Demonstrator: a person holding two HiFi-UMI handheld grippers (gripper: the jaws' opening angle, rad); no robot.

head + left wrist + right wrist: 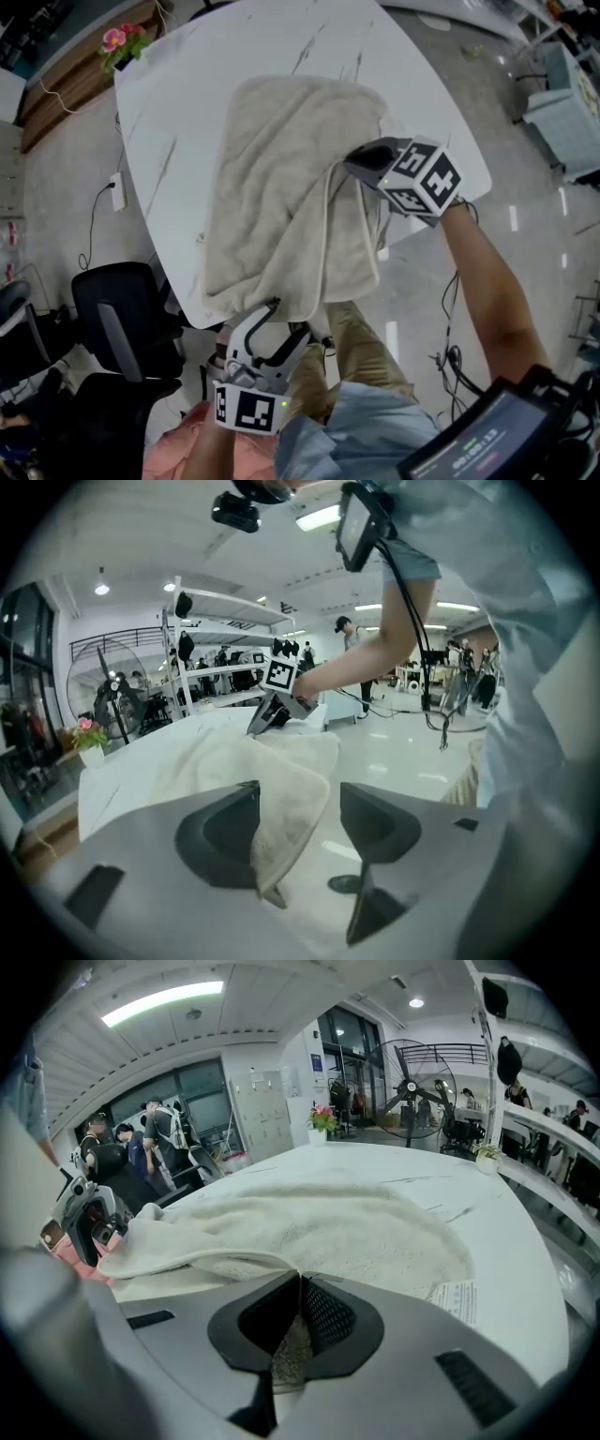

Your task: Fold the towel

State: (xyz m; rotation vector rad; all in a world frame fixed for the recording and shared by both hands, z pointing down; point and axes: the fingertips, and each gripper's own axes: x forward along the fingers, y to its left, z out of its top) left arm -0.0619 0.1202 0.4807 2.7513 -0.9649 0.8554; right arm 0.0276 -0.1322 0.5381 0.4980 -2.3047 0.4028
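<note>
A cream towel (281, 187) lies on the white marble-look table (187, 75), folded over with its near edge hanging off the front rim. My right gripper (354, 161) is shut on the towel's right edge; in the right gripper view a pinch of terry cloth (292, 1344) sits between the closed jaws (300, 1283). My left gripper (286, 319) hovers just off the table's near edge, open. In the left gripper view the towel's near corner (281, 827) hangs between the jaws (298, 808), beside the left pad and apart from the right one.
A pot of pink flowers (117, 42) stands at the table's far left corner. Black office chairs (122, 328) stand on the floor to the left. A printed label (459, 1299) lies on the table right of the towel. A cart (562, 112) is at far right.
</note>
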